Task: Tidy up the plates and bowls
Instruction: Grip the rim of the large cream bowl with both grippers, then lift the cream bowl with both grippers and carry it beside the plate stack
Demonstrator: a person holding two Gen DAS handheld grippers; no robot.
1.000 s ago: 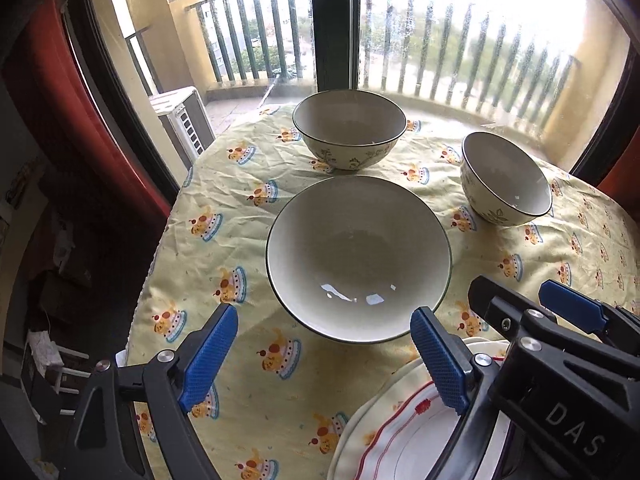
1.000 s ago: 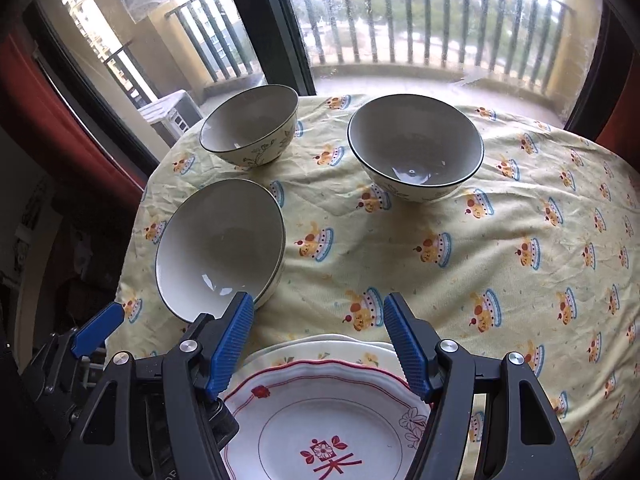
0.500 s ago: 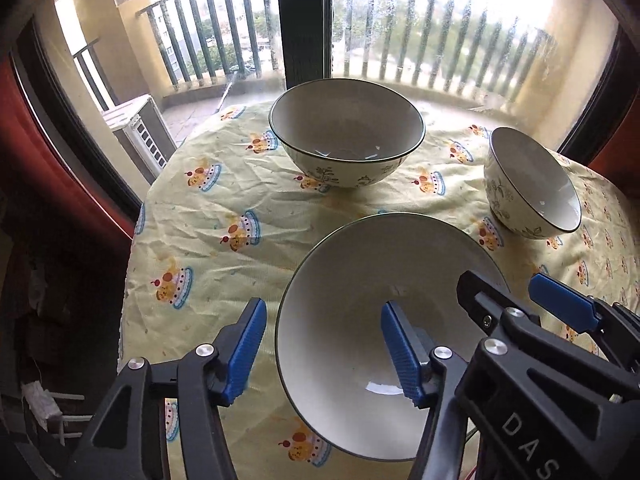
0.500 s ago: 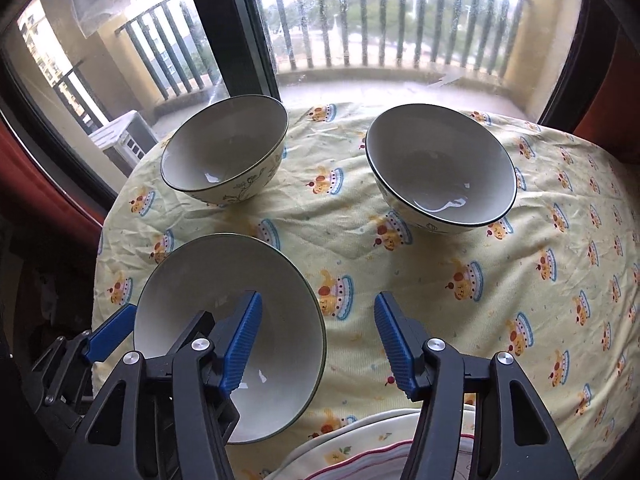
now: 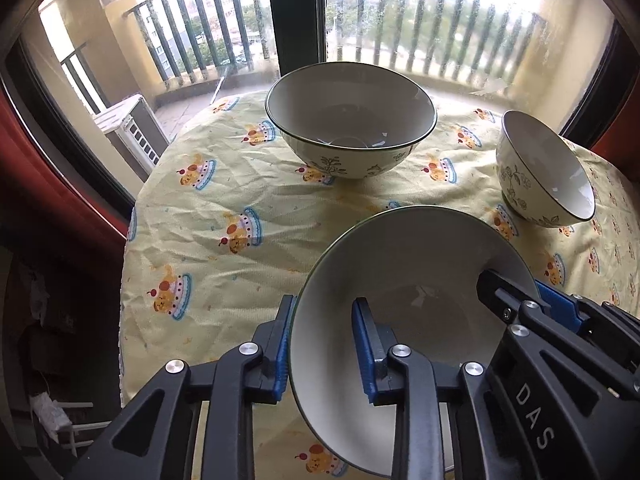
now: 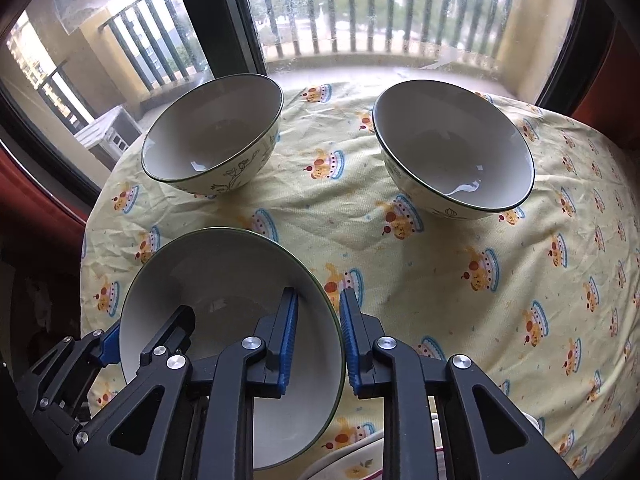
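A wide cream bowl with a dark green rim (image 5: pixel 400 272) sits nearest on the table, also shown in the right wrist view (image 6: pixel 224 272). My left gripper (image 5: pixel 323 350) straddles its left rim and its jaws are closing, one blue pad outside the wall and one inside. My right gripper (image 6: pixel 319 340) straddles the right rim the same way, jaws closing on the wall. Two deeper floral bowls stand behind, one at the far left (image 6: pixel 212 132) and one at the far right (image 6: pixel 452 148). The edge of a stack of plates (image 6: pixel 360 468) shows at the bottom.
The round table wears a yellow cloth with a cake print (image 5: pixel 224 200). Its left edge drops off close to the near bowl. A large window with balcony railings (image 5: pixel 296 12) lies just behind the table. Bare cloth lies between the three bowls.
Both grippers moved forward and down from over the plates to the near bowl. Their jaws narrowed from wide open onto the bowl's opposite rims.
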